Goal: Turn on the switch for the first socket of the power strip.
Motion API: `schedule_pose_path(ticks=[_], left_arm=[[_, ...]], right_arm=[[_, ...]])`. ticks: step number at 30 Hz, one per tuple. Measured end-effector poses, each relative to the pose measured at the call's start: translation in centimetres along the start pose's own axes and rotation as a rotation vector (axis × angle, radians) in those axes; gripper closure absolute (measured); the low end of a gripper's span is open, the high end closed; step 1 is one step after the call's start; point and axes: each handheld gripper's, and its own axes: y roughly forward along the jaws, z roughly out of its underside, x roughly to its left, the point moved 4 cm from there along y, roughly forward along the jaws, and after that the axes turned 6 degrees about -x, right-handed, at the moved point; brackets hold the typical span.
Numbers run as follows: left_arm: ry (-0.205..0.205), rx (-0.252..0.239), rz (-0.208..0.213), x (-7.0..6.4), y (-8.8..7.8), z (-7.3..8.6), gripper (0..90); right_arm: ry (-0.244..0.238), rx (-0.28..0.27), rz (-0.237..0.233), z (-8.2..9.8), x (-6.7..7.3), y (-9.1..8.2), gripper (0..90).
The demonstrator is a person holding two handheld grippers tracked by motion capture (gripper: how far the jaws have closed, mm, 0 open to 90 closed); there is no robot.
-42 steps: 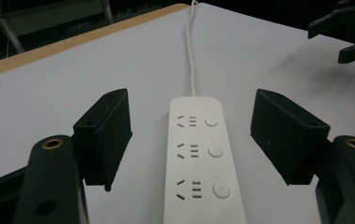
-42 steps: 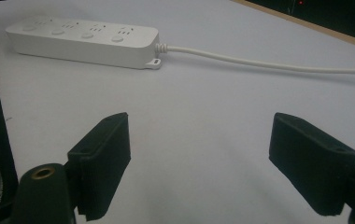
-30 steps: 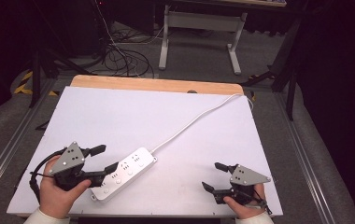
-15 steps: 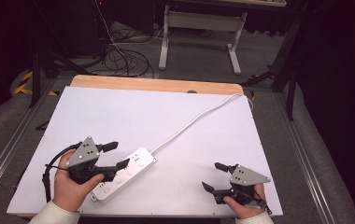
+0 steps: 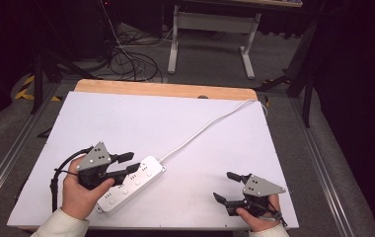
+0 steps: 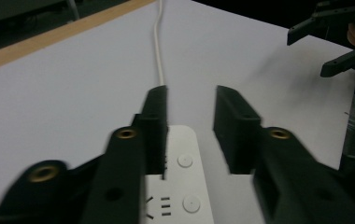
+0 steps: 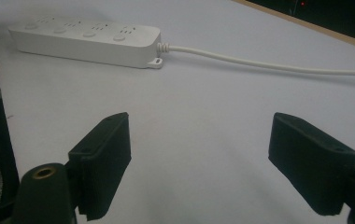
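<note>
We see the white power strip [image 5: 129, 183] lying flat on the white table [image 5: 175, 123], near its front left. Left gripper [image 5: 130, 163] over the strip, jaws partly open, gripping nothing. Right gripper [image 5: 227, 186] well apart, jaws wide, empty

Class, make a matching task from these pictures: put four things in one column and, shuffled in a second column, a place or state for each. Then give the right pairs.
Things
1. left tool
2. right tool
3. power strip
4. white cable

Places or states
A. runs to the table's far right corner
B. jaws wide, above bare table
C. over the power strip's cable end
D. lies flat, near left of the table

Pairs: 1-C, 2-B, 3-D, 4-A
</note>
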Motion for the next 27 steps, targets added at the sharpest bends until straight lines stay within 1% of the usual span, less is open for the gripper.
schedule_pose_path(ticks=[1,4,5,7,9,10,13,14,16,18,20,21,22,27], left_arm=[[-0.011,-0.005,0.01,0.0,0.1,0.0,74.8],[-0.015,0.005,0.026,0.1,0.4,-0.1,87.2],[-0.026,0.009,0.035,0.1,0.5,-0.1,89.9],[-0.025,0.025,0.041,0.0,0.9,-0.2,90.0],[-0.016,0.04,0.046,0.0,1.2,-0.2,90.0],[-0.024,0.048,0.051,-0.1,1.4,-0.2,90.0],[-0.03,0.078,0.051,0.1,2.0,-0.2,90.0],[-0.043,0.083,0.056,0.0,2.2,-0.2,90.0],[-0.042,0.111,0.057,0.2,2.7,-0.1,90.0],[-0.063,0.132,0.06,0.3,3.1,0.1,90.0],[-0.069,0.158,0.059,0.4,3.5,0.3,90.0],[-0.062,0.176,0.058,0.5,3.7,0.4,90.0],[-0.068,0.181,0.06,0.5,3.8,0.5,90.0],[-0.071,0.224,0.069,0.6,4.6,0.9,90.0]], right_arm=[[0.001,-0.001,-0.002,0.0,0.0,0.0,21.7],[0.002,0.0,-0.005,0.0,0.0,0.0,21.7],[0.001,0.0,-0.005,0.0,0.0,0.0,21.7],[0.002,-0.002,-0.007,0.0,0.0,0.0,21.7],[0.001,-0.001,-0.006,0.0,0.0,0.0,21.7],[0.0,0.0,-0.006,0.0,0.0,0.0,21.7],[-0.001,0.0,-0.007,0.0,0.0,0.0,21.8],[0.001,-0.002,-0.009,0.0,0.1,0.0,21.7],[0.0,-0.002,-0.009,0.0,0.1,0.0,21.7],[0.0,0.0,-0.008,0.0,0.0,0.0,21.7],[0.0,0.001,-0.008,0.0,0.0,0.0,21.8],[-0.001,0.0,-0.01,0.0,0.1,0.0,21.8],[-0.002,0.003,-0.009,0.1,0.0,0.0,21.7],[-0.002,0.004,-0.009,0.1,0.0,0.0,21.8]])
